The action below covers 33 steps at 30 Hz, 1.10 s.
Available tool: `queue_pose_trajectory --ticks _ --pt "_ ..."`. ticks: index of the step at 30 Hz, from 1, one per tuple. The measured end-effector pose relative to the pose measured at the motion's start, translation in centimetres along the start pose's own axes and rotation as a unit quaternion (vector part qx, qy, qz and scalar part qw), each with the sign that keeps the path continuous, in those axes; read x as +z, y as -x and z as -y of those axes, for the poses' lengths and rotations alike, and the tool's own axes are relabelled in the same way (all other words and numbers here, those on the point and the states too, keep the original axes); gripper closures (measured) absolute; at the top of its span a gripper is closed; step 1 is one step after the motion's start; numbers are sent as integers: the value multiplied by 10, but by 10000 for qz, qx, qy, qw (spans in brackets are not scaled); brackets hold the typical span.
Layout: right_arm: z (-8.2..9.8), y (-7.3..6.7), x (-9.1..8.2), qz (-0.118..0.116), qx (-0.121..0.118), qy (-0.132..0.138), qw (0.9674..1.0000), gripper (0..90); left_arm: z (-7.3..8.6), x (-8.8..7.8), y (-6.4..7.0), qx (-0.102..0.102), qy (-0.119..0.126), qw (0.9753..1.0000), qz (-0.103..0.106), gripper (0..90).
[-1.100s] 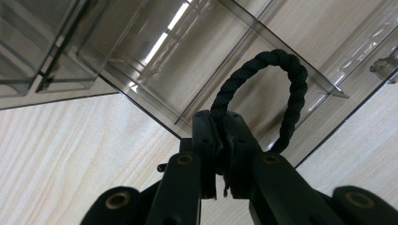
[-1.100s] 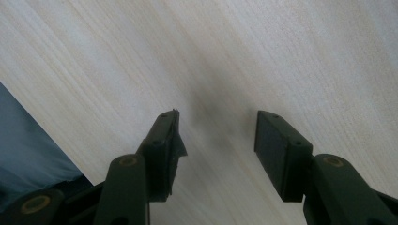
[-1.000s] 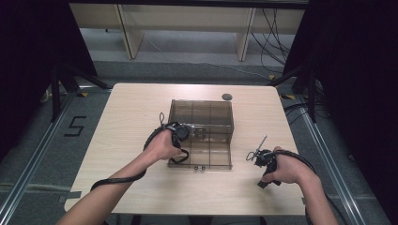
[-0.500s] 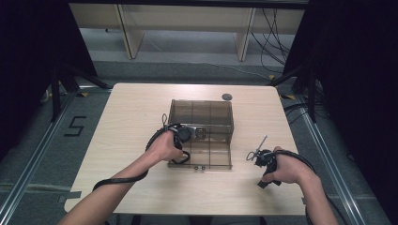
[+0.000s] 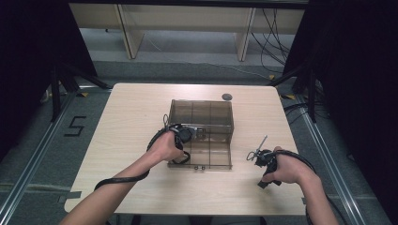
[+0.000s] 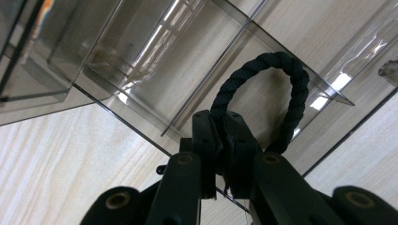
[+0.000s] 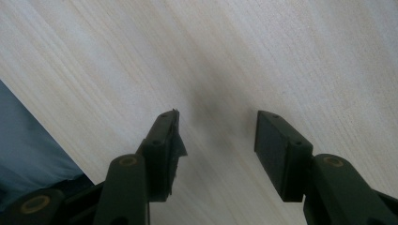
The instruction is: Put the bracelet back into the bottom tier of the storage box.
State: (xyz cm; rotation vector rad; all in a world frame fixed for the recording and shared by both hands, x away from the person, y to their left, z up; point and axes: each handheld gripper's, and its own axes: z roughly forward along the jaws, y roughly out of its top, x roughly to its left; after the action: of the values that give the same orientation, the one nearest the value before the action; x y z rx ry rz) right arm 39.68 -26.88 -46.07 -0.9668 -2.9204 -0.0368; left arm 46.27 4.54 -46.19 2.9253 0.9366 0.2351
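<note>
**Left gripper pinches a rope loop at the divided box**

Left gripper (image 6: 224, 154) has its jaws pressed together on a black twisted rope loop (image 6: 286, 75), which arches up from between them. Beyond the loop lies a smoke-tinted clear box (image 6: 155, 70) with thin dividers. From the high view, the left gripper (image 5: 184, 137) sits at the box's (image 5: 220, 112) near-left part, the left hand (image 5: 165, 146) around it and the rope (image 5: 182, 158) curling down beside the box's front edge. The box stands near the middle of the light wooden table (image 5: 126, 117). Well apart to the right, the right hand (image 5: 286, 168) holds the right gripper (image 7: 217, 140), its jaws spread wide with nothing between them, just above bare tabletop (image 7: 263, 56). A small dark round object (image 5: 227, 97) lies near the table's far edge.
</note>
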Motion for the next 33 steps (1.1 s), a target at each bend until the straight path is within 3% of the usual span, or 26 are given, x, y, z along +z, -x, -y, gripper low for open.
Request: queue_pose_trajectory --ticks 5,33 --pt "0 0 0 19 15 0 10000 509 -1 1 -1 65 -48 10000 1 843" --pt "0 2 1 5 -48 16 10000 507 -4 10 -4 -80 2 9999 96 831"
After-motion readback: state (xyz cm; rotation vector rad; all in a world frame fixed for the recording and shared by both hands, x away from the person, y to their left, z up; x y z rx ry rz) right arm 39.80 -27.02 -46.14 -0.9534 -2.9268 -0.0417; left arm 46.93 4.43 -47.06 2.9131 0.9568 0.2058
